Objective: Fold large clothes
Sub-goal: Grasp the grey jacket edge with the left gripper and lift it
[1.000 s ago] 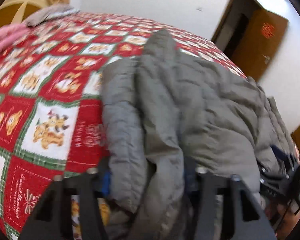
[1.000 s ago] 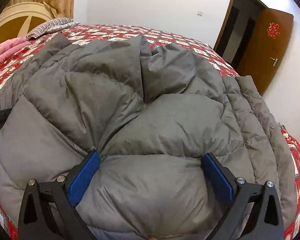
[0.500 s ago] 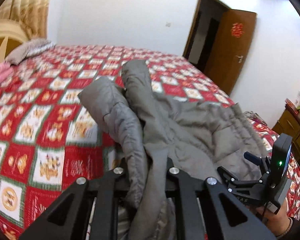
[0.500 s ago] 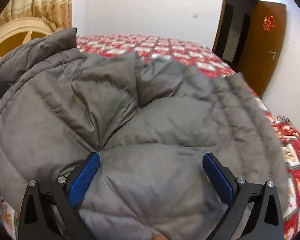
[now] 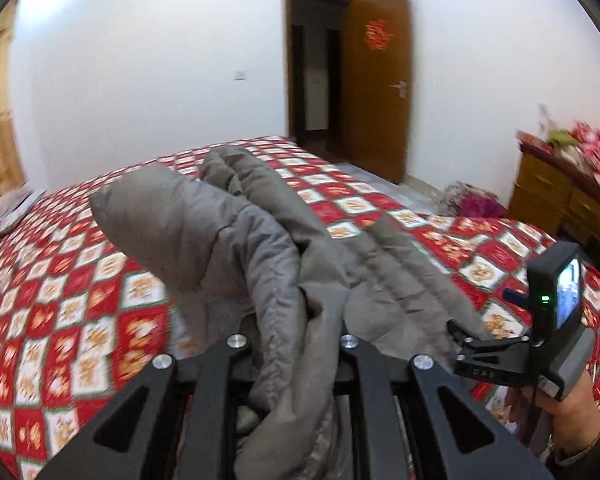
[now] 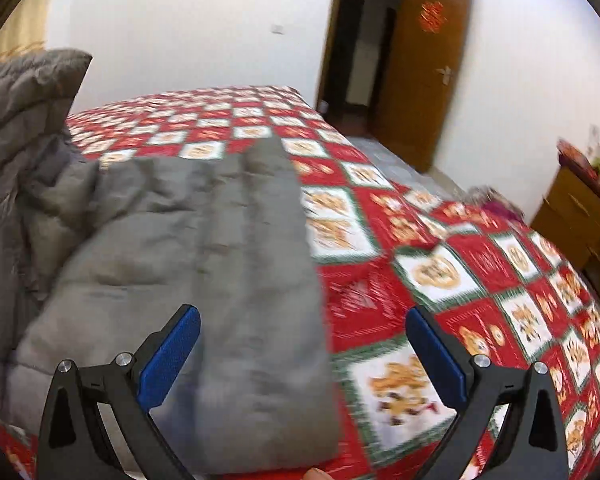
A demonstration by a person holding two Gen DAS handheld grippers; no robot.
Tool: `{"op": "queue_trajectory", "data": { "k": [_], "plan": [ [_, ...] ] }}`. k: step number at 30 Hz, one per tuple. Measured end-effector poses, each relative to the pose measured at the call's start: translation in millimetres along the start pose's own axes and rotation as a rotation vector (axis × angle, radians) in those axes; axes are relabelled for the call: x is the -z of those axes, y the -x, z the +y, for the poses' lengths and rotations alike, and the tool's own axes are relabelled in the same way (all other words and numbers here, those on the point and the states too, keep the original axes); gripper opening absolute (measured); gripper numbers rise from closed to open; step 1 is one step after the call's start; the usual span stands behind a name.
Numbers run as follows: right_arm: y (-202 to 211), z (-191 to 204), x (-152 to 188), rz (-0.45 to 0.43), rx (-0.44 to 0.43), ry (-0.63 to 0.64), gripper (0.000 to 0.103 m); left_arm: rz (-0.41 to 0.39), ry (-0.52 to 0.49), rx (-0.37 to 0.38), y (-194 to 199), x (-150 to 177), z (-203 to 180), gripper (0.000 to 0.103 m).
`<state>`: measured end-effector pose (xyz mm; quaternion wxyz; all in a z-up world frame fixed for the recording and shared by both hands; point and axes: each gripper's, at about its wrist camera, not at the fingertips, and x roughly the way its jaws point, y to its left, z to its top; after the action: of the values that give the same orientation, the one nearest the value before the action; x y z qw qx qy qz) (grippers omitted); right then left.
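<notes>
Over the quilt (image 5: 80,280), left gripper (image 5: 292,344) clamped on grey jacket (image 5: 228,240), jacket stretching away toward door (image 5: 376,80), right gripper (image 6: 304,344) spread apart

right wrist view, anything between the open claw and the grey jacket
Nothing visible. The right claw hangs open just above the grey jacket, its left pad over the fabric, its right pad over the bedspread. The left claw is clamped on the jacket.

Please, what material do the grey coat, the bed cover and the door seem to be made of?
Grey coat: seemingly matte woven synthetic shell with soft filling; it shows puffy stitched channels and bunches between the left tongs.
Bed cover: probably printed fabric, red and white squares, low sheen.
Door: looks like varnished brown wood, though it could be veneer.
</notes>
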<state>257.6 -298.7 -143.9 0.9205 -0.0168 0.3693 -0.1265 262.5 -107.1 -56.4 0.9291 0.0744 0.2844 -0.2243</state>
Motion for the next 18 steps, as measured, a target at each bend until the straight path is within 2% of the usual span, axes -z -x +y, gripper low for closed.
{"op": "queue_trajectory", "data": {
  "k": [8,15,18],
  "plan": [
    [-18.5,-49.5,18.7,0.06,0.016,-0.081,0.102,0.072,-0.115,0.086,-53.8,-1.5,-75.5,0.013],
    [-36.9,-72.4,35.5,0.114,0.027,-0.139,0.102,0.099,-0.198,0.082,-83.8,16.4,-110.6,0.017],
    [-36.1,-66.8,34.6,0.098,0.029,-0.115,0.102,0.093,-0.223,0.077,-87.3,24.0,-115.7,0.021]
  ]
}}
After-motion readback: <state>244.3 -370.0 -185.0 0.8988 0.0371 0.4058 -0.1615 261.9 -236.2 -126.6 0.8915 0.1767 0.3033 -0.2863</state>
